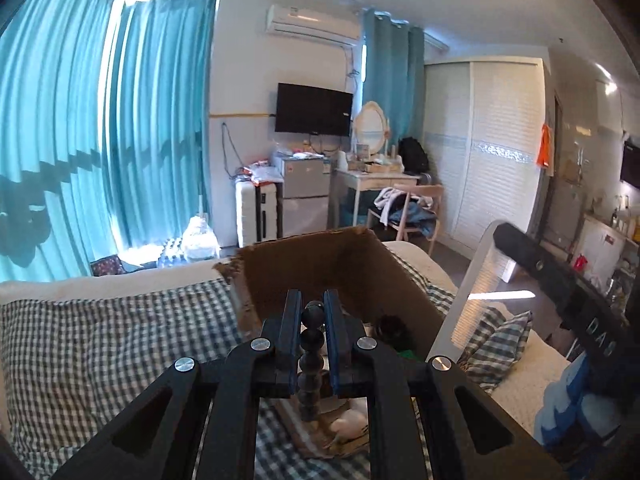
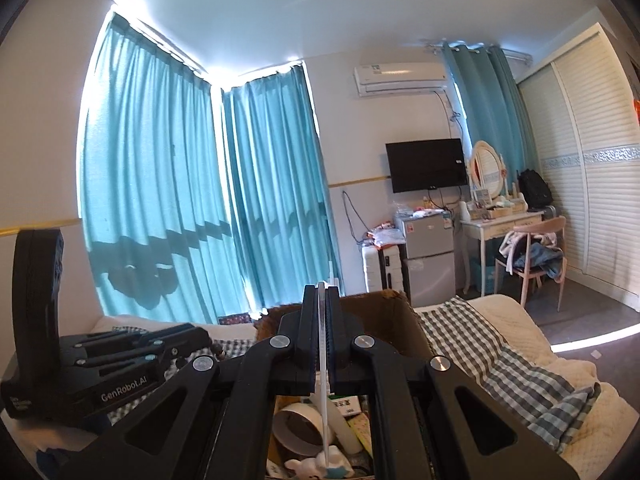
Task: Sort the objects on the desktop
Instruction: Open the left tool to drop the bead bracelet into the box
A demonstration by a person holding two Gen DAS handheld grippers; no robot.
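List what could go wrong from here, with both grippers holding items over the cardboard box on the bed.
1. The left gripper pinches a string of round dark beads edge-on; it may slip or swing.
2. The right gripper clamps a thin clear strip; it might bend, or poke the tape roll below.
3. The cardboard box sits on soft checkered bedding, so a bump may tip it.

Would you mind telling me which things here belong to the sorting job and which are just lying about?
Part of the job:
left gripper, shut on a black beaded strand
right gripper, shut on a white comb
cardboard box
tape roll inside it

Just lying about:
checked bedding
television
mini fridge
chair
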